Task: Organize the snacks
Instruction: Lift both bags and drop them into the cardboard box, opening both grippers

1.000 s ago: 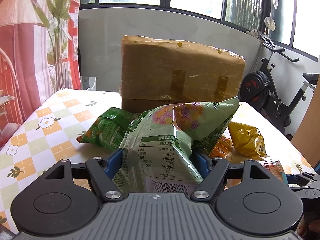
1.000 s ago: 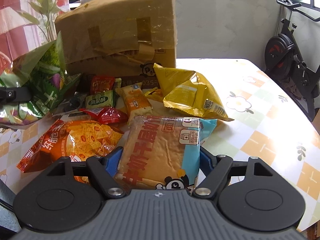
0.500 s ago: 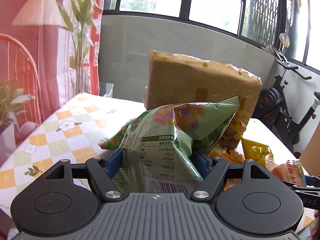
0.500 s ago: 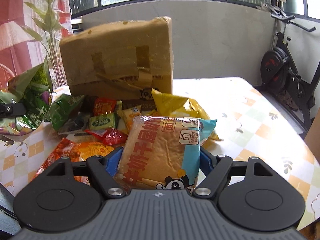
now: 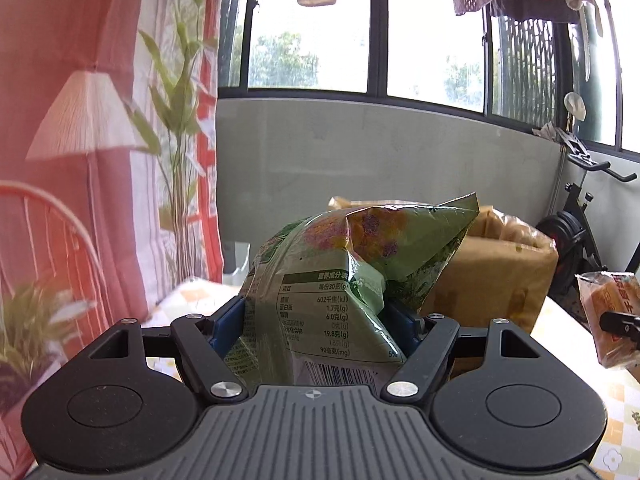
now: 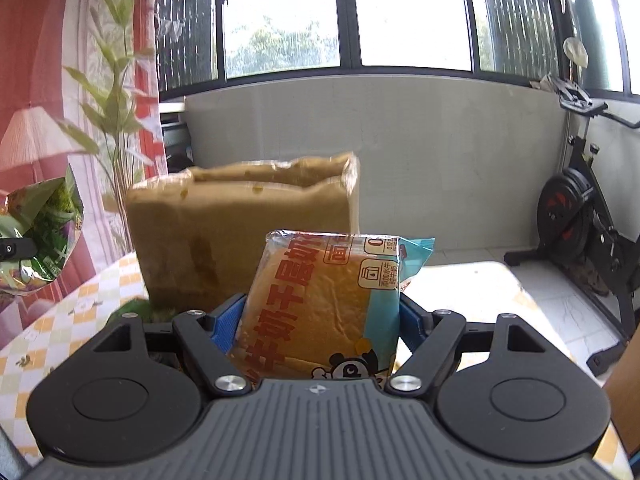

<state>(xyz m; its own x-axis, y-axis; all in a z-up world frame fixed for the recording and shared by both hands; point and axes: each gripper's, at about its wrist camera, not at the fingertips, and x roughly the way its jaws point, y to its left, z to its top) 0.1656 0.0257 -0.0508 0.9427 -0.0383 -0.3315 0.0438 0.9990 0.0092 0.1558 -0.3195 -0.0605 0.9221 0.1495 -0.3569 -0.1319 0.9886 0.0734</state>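
Left wrist view: the left gripper (image 5: 316, 320) clamps the green chip bag (image 5: 344, 280), now raised above the cardboard box (image 5: 496, 276). Right wrist view: the right gripper (image 6: 320, 320) pinches the bread packet (image 6: 328, 304), likewise lifted before the box, seemingly ready for dropping inside.

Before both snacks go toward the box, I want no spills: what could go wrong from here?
1. The left claw pinches only the lower end of the puffy green chip bag; a squeeze could crush the chips or let the foil slip.
2. The right claw grips the bread pack by its lower end, so it might tilt.
3. The cardboard box looks taped over, with no opening in view.
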